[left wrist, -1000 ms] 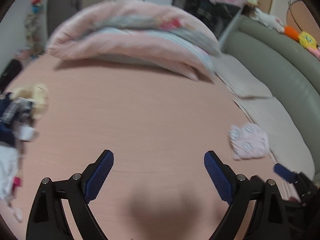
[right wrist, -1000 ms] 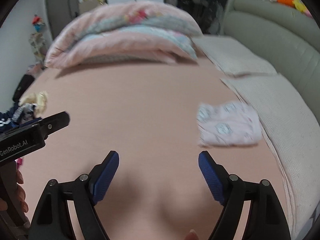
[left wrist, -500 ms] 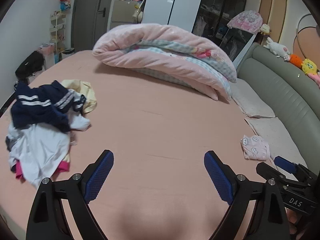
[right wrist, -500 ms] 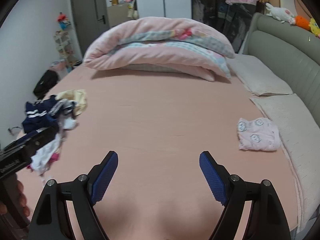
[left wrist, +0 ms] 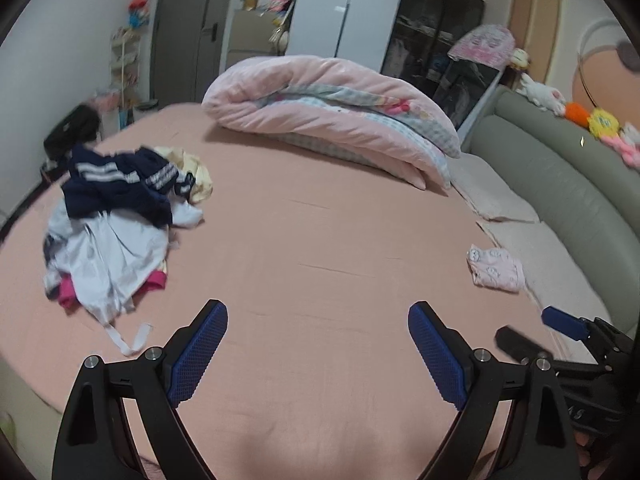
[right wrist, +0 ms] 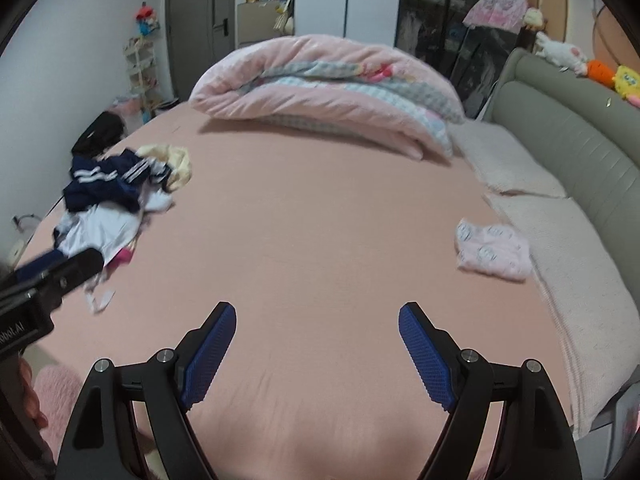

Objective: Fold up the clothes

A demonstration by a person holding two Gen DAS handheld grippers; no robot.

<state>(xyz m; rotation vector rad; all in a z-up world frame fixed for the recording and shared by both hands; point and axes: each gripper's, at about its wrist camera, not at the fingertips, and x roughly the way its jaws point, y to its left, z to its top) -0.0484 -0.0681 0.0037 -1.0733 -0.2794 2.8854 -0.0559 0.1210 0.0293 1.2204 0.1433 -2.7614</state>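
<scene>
A loose pile of clothes (left wrist: pixel 116 224) lies crumpled near the left edge of the pink bed (left wrist: pixel 320 240): navy with white stripes on top, white, yellow and magenta beneath. A small folded pink garment (right wrist: pixel 494 248) rests near the right edge. The left gripper (left wrist: pixel 318 352) and right gripper (right wrist: pixel 316 352) hover spread wide, empty.

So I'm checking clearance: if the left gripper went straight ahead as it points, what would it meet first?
Probably the bare pink bedsheet; the left gripper is open, and nothing lies ahead before the rolled duvet.
</scene>
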